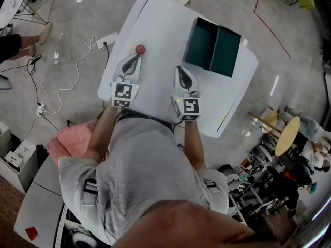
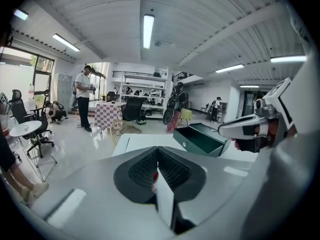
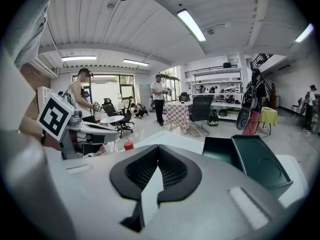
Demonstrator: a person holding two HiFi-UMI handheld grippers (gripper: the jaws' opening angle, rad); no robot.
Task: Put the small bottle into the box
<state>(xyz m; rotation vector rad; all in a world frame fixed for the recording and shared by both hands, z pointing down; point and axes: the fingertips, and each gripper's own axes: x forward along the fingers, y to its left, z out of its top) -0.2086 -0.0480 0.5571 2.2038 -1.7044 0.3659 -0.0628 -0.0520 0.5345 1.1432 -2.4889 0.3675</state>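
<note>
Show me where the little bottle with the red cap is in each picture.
Head view: the small bottle sits on the white table, just ahead of the left gripper, left of the green box.
Left gripper view: only a red sliver, low centre, behind that gripper's jaws.
Right gripper view: its red cap, left of centre.
Shared landmark: the green box, right of the bottle everywhere.

We are wearing a grey short-sleeved T-shirt (image 1: 139, 159), with dark buckled straps (image 1: 91, 186) showing at each sleeve. The left gripper (image 1: 135, 57) and right gripper (image 1: 179, 68) are both showing pale grey tapered shells, black ribbed pads (image 2: 175, 173) and a cube (image 1: 125, 94) bearing black-and-white square markers.
</note>
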